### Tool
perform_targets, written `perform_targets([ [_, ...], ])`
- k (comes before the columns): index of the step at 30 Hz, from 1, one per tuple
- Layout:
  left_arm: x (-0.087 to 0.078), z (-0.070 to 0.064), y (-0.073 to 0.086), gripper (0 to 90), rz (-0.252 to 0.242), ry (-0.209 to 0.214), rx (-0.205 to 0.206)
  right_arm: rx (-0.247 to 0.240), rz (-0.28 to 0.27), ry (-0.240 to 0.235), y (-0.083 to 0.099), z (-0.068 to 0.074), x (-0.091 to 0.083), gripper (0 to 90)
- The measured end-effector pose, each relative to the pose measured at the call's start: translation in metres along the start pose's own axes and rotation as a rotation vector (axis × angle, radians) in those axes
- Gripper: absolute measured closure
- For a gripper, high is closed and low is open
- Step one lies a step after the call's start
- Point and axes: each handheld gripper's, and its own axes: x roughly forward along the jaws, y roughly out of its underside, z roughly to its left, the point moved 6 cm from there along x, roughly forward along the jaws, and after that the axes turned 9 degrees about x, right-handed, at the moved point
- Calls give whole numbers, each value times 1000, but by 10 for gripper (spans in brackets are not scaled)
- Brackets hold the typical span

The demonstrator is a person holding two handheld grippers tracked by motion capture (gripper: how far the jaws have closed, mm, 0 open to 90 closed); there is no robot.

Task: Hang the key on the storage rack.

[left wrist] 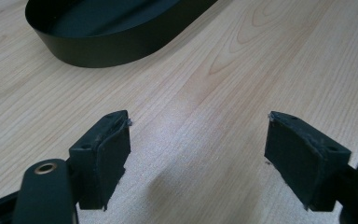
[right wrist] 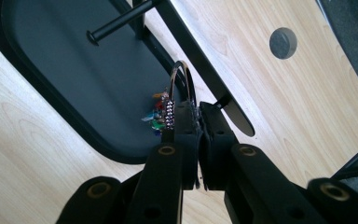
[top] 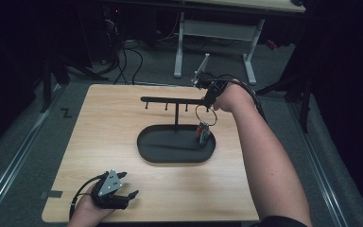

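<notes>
The right tongs [right wrist: 196, 114] are pressed together on a thin metal ring [right wrist: 181, 77], gripping it at its upper edge, so that the ring hangs below the pinch with its plane roughly upright and its long line running top to bottom. From the ring's low end dangles a small cluster of coloured pieces [top: 203, 131], red, green and orange, on a short beaded chain [right wrist: 169, 114]; no lettering on them can be read. In the high view the ring [top: 204, 115] hangs just under the right end of the horizontal bar of a black rack [top: 170, 100], and the cluster sits over the right end of the black oval tray [top: 147, 150] that forms the rack's base; whether it touches the tray floor cannot be told. The rack's bar runs left to right across the counter [top: 99, 142], with short pegs hanging from it and one upright post going down into the tray. The right hand [top: 231, 97] is stretched far forward, forearm crossing the counter's right side, wrist bent so the tongs point down and leftward at the bar. The left tongs [left wrist: 198, 140] stand wide apart with nothing between them, hovering low over bare wood near the counter's front left corner, aimed toward the tray [left wrist: 107, 46]; the left hand [top: 87, 210] rests at the near edge.
</notes>
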Motion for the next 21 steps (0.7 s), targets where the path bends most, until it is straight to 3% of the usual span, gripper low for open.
perform_targets([
  [9, 0, -1, -1, 228, -1, 0, 2, 12, -38, 5, 3, 2, -8, 851],
  [12, 1, -1, -1, 228, -3, 0, 4, 38, -70, -6, 7, 3, -10, 825],
  [21, 2, -3, -1, 228, 10, 9, 7, 104, -120, -3, 27, 4, -7, 662],
])
